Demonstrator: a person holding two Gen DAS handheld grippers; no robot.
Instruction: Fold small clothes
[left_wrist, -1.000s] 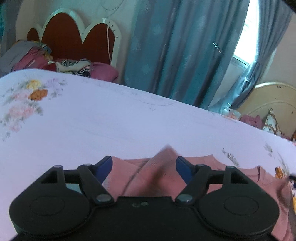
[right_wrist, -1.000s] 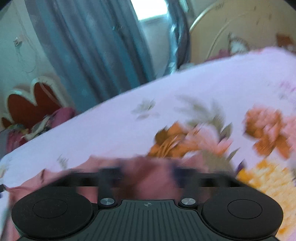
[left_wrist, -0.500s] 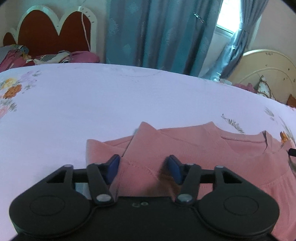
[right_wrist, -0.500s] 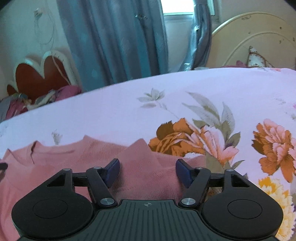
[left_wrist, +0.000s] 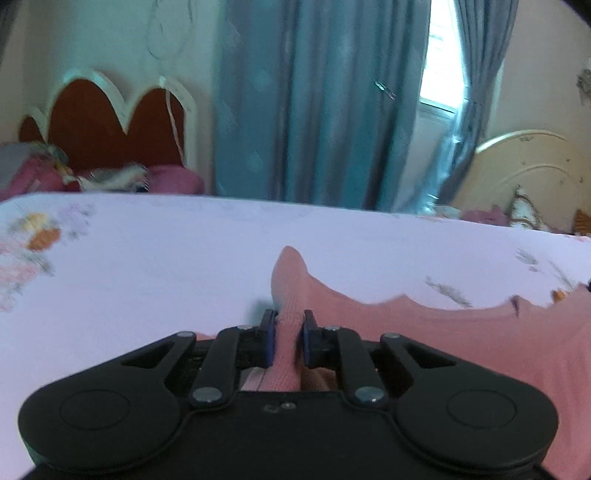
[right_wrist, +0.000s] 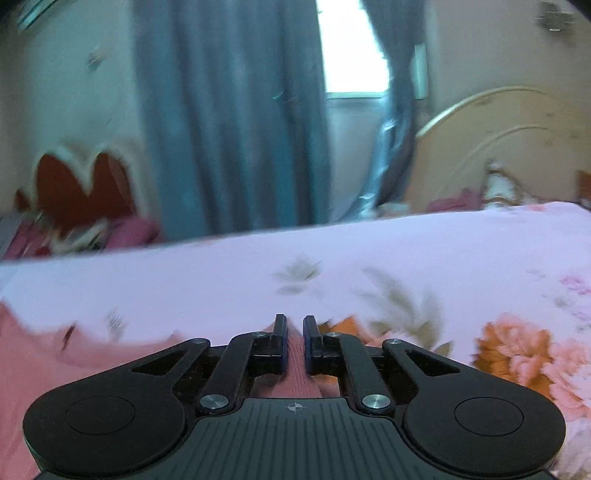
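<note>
A small pink knit top (left_wrist: 424, 325) lies on the bed's pale floral sheet (left_wrist: 166, 266). My left gripper (left_wrist: 289, 325) is shut on a bunched corner of the top, and a point of fabric sticks up past the fingertips. In the right wrist view my right gripper (right_wrist: 294, 328) is shut on the other end of the pink top (right_wrist: 110, 354), with fabric pinched between the jaws. The top stretches between the two grippers and looks lifted off the sheet at both ends.
A red scalloped headboard (left_wrist: 107, 125) with a heap of clothes (left_wrist: 110, 181) stands at the far left. Blue curtains (left_wrist: 314, 103) and a window are behind the bed. A cream headboard (right_wrist: 495, 147) stands at the right.
Both grippers have gone from open over the flat top to shut on its corners. Both have lifted the fabric, and the views have tilted upward.
</note>
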